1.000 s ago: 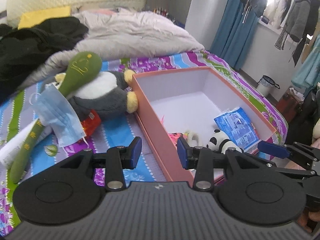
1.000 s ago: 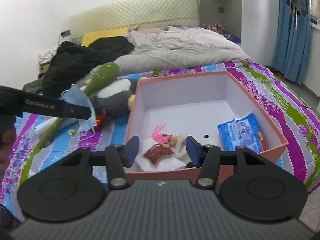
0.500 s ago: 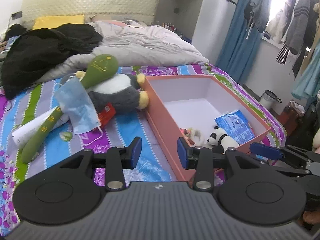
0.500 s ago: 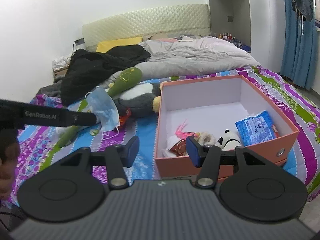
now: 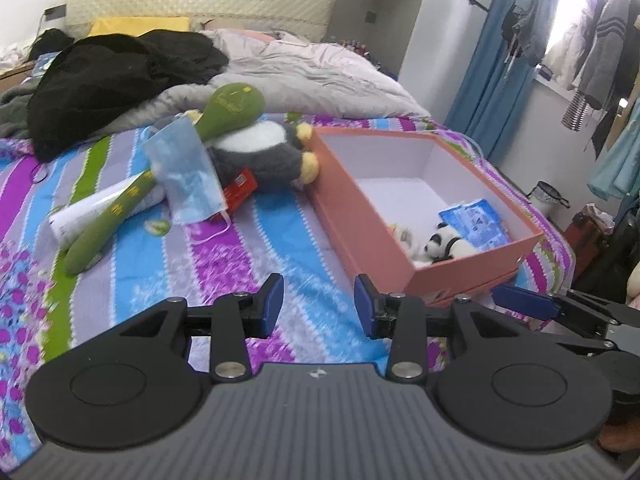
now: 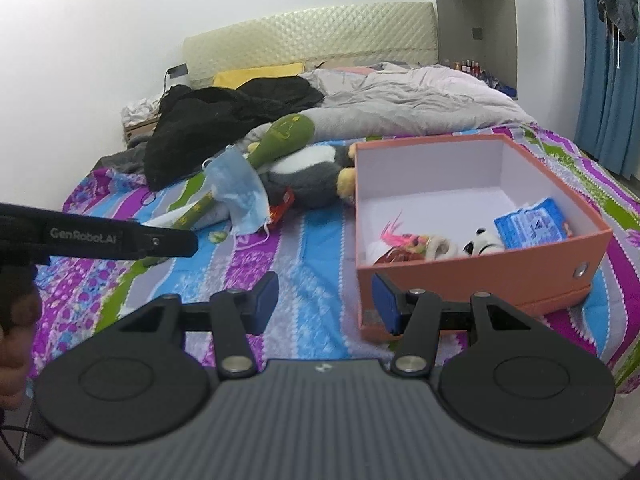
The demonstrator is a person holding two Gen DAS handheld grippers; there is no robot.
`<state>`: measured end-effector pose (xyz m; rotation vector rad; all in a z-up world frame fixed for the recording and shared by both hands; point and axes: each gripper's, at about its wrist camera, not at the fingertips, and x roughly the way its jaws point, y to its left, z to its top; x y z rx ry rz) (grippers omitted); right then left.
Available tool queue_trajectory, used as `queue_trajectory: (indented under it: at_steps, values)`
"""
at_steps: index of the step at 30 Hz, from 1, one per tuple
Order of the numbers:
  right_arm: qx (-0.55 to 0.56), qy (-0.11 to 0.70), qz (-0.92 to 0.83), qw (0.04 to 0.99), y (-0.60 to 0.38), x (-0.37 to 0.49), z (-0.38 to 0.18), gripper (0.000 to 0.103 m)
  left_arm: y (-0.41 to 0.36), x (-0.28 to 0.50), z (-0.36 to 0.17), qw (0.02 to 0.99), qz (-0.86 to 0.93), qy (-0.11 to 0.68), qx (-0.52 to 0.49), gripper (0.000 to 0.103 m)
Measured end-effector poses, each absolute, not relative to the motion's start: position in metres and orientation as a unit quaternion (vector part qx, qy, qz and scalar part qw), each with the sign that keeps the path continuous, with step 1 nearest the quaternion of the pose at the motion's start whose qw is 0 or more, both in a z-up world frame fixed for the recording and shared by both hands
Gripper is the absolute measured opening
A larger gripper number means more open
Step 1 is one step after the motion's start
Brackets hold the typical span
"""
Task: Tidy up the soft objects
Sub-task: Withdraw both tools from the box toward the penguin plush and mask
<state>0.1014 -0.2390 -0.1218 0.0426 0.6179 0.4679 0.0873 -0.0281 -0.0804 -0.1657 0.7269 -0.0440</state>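
Bedroom, striped bedspread [image 5: 248, 248] under both tools; your left gripper [image 5: 318, 306] and right gripper [image 6: 324, 300] both stand apart, nothing between the pads; both have backed away from the salmon box [image 5: 360, 216], which a second ago sat right at the fingertips; it now lies ahead and to the right; the panda toy [image 5: 444, 244] is already inside; beyond the left jaw wait the penguin plush [image 5: 256, 152], green plush [image 5: 216, 116] and blue mask [image 5: 188, 172]; likely you're between deposits, lining up the next pick.
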Motion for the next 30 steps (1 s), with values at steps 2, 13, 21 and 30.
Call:
queue_trajectory:
  at_steps: [2,13,21,30]
  values:
    - [0.017,0.305,0.231,0.924,-0.234,0.097,-0.125,0.054,-0.021,0.079,-0.084,0.930,-0.015,0.358,-0.087,0.045]
    - [-0.016,0.315,0.248,0.916,-0.190,0.110,-0.139,0.054,0.023,0.086,-0.110,0.922,0.023,0.372,-0.109,0.045]
    - [-0.015,0.322,0.244,0.915,-0.160,0.145,-0.151,0.054,0.050,0.120,-0.121,0.919,0.043,0.374,-0.119,0.045]
    - [-0.019,0.325,0.241,0.914,-0.132,0.186,-0.167,0.054,0.079,0.165,-0.142,0.915,0.067,0.380,-0.119,0.045]
